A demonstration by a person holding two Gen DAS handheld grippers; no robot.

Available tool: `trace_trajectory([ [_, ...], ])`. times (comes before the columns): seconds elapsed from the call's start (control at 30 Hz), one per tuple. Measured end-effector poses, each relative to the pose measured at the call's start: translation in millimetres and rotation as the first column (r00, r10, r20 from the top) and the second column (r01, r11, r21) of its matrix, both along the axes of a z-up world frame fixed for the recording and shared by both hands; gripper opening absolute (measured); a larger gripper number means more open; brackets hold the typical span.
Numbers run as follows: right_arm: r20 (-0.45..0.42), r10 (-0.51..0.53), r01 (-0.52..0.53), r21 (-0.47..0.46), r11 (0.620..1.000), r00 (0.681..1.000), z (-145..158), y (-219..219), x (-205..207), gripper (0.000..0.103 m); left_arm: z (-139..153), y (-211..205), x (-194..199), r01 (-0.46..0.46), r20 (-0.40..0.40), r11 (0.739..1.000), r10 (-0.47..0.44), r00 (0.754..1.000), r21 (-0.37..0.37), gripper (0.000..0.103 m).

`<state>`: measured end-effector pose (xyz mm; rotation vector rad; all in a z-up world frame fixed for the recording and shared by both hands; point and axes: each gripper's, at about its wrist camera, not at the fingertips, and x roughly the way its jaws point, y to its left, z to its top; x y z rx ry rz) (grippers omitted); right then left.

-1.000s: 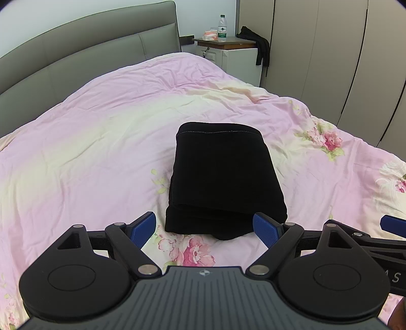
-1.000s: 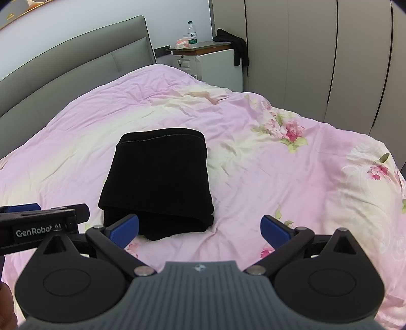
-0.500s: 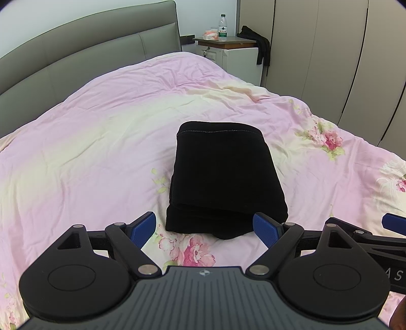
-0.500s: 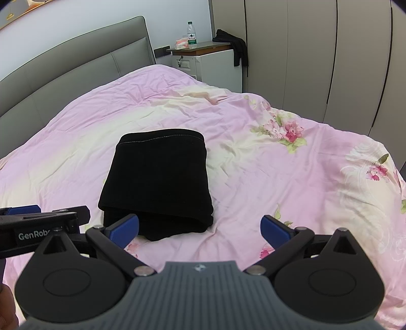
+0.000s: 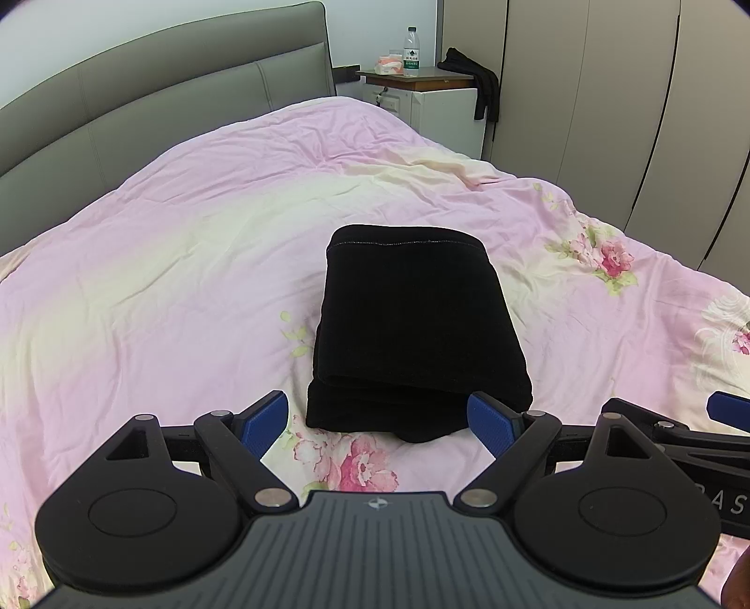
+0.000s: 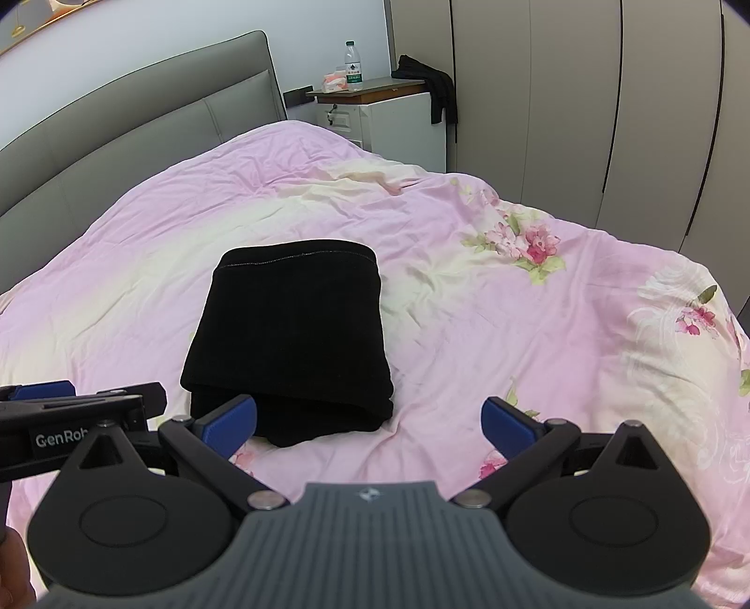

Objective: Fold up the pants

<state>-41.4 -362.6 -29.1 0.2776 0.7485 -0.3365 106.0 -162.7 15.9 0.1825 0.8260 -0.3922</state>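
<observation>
Nothing moved: folded pants (image 5: 412, 328) beyond tools.

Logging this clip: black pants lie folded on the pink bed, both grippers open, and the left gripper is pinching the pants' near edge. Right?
Not quite. In the left wrist view the left gripper is open and holds nothing; the pants lie untouched on the bed. The right gripper is open too.

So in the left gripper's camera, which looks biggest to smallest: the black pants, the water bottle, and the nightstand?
1. Black pants, biggest, but also nearest.
2. Nightstand.
3. Water bottle, smallest.
The last two stand far back, so they look shrunken.
</observation>
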Motion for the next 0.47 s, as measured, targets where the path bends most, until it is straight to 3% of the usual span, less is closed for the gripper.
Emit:
trace_trajectory([
  [0.47,0.002,-0.002,0.002,0.0,1.0,1.0,1.3,-1.9,-1.8,0.098,-0.3,1.2,-0.4,0.003,0.004,1.0,-0.003,1.0,-0.001,0.101],
])
